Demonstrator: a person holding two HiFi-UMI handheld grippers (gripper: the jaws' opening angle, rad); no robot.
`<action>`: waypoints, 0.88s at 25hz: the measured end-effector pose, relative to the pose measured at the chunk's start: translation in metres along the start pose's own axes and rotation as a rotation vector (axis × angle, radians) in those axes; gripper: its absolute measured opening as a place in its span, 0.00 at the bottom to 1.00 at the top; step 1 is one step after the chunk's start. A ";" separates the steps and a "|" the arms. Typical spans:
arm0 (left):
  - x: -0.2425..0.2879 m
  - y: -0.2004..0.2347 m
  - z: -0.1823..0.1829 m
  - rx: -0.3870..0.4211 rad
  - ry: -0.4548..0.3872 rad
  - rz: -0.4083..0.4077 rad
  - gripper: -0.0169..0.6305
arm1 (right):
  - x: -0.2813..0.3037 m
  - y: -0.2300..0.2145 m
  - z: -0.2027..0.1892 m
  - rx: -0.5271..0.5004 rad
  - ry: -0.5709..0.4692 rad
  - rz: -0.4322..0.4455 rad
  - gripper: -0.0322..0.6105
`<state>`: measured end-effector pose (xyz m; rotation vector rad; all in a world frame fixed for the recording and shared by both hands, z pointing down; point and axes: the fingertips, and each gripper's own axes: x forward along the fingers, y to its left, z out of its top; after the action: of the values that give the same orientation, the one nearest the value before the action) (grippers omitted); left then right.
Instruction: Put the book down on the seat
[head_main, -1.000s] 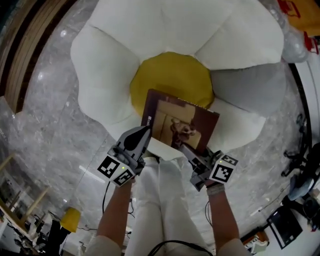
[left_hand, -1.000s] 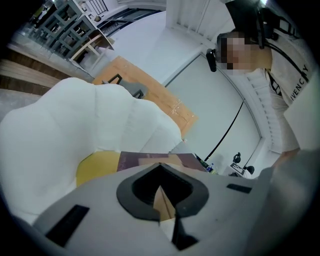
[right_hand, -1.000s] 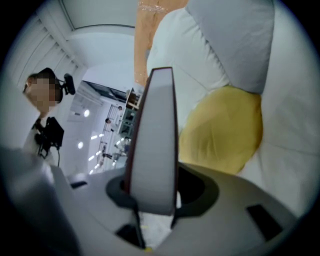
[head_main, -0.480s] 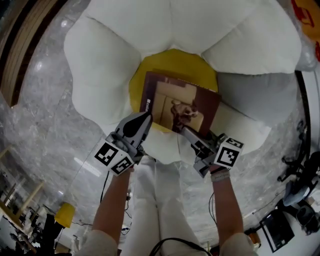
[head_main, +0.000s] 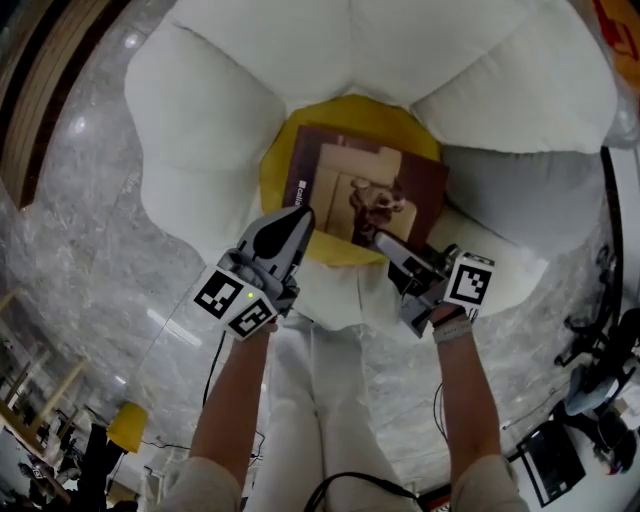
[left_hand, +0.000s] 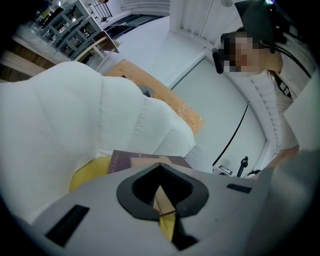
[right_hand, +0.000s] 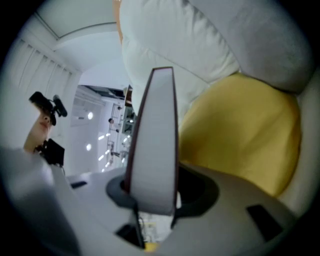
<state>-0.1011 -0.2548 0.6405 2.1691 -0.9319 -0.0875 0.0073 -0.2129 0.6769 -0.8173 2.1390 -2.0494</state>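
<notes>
A brown book (head_main: 365, 195) with a picture on its cover hangs low over the yellow centre (head_main: 345, 115) of a flower-shaped seat with fat white petals (head_main: 200, 120). My right gripper (head_main: 382, 240) is shut on the book's near edge. In the right gripper view the pale page edge of the book (right_hand: 155, 140) stands clamped between the jaws, with the yellow cushion (right_hand: 240, 130) to its right. My left gripper (head_main: 298, 215) is shut, with its tip at the book's near left corner. Beyond that tip, the left gripper view shows the book (left_hand: 135, 160) and the yellow cushion (left_hand: 87, 172).
Grey marbled floor (head_main: 90, 250) surrounds the seat, with a wooden strip (head_main: 40, 90) at the far left. Cables and dark equipment (head_main: 600, 350) lie at the right. My white trousers (head_main: 320, 390) are below the grippers. A cardboard sheet (left_hand: 165, 95) leans behind the petals.
Both grippers have moved forward with the book, which now sits farther over the yellow centre. The right gripper's hold on the book is unchanged.
</notes>
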 end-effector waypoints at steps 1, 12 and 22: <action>0.000 0.001 -0.001 -0.001 0.001 0.002 0.06 | 0.002 -0.001 0.001 -0.003 0.011 0.006 0.30; 0.000 0.001 -0.008 -0.010 0.001 0.007 0.06 | 0.006 -0.017 0.001 0.059 0.088 0.038 0.30; -0.003 0.000 -0.009 -0.018 -0.012 0.011 0.06 | 0.008 -0.029 0.007 0.081 0.124 0.041 0.30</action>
<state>-0.1003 -0.2472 0.6461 2.1488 -0.9460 -0.1040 0.0130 -0.2219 0.7062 -0.6475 2.0975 -2.2036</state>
